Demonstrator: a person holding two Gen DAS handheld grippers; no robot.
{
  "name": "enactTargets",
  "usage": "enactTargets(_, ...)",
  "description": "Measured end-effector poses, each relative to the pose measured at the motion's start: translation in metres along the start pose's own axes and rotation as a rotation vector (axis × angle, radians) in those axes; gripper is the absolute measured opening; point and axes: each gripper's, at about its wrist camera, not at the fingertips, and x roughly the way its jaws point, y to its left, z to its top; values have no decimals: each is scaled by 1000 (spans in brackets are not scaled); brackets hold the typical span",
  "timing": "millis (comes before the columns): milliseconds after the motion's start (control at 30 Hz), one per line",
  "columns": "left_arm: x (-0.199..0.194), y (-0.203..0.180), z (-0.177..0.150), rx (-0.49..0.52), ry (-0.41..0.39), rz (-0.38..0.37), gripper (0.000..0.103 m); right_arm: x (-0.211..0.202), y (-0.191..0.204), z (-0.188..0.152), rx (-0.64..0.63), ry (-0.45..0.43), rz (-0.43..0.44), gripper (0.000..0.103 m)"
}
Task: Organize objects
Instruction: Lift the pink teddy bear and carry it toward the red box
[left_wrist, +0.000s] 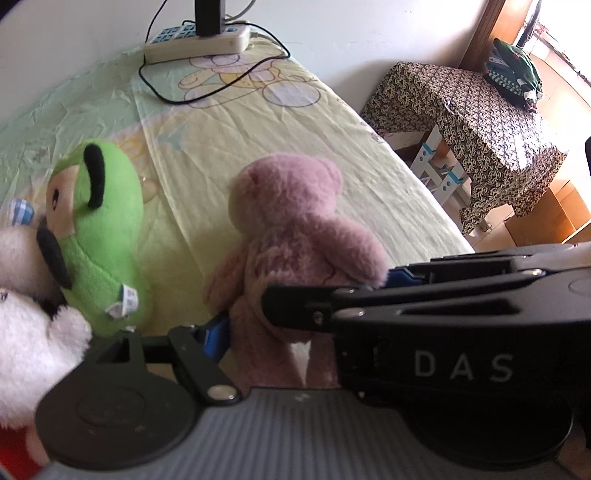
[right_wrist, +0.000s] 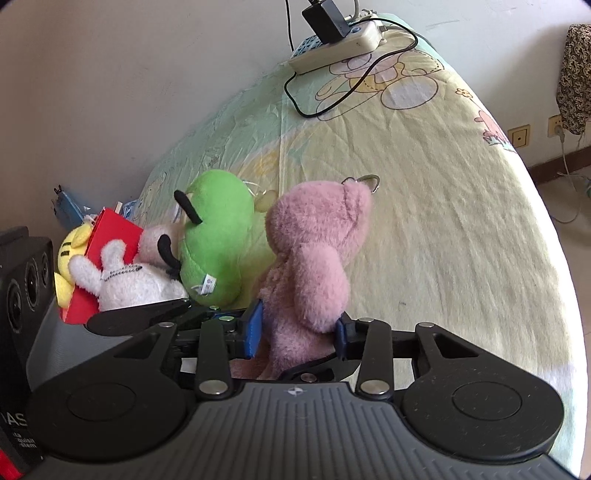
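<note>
step: pink bear (right_wrist: 314, 266) being set upright on bed (right_wrist: 461, 240) beside green plush (right_wrist: 218, 240) | right claw (right_wrist: 299, 332) being clamped on bear's lower body | left claw (left_wrist: 295, 306) likewise clamped on it | advice: bear being kept upright, released gently

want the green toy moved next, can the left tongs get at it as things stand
Probably not yet. The left tongs are shut on the pink bear, as are the right tongs. The green toy sits just beside the bear with nothing covering it, so it looks reachable after letting go.
</note>
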Motion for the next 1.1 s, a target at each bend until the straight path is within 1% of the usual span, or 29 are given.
enactTargets(167, -15, 0, -21, -1, 7, -1, 71, -5, 14, -17, -29, 18, 10, 41)
enactTargets(333, -34, -2, -40, 20, -7, 16, 71, -11, 31, -32, -65, 21, 21, 41)
enactTargets(533, -58, 3, -65, 50, -23, 12, 71, -19, 58, -53, -115, 31, 20, 41)
enactTargets(800, -97, 24, -97, 108, -62, -19, 71, -21, 104, -79, -147, 10, -4, 41)
enactTargets(1100, -139, 75, -141, 169, -73, -55, 71, -5, 170, -116, -128, -8, -28, 41)
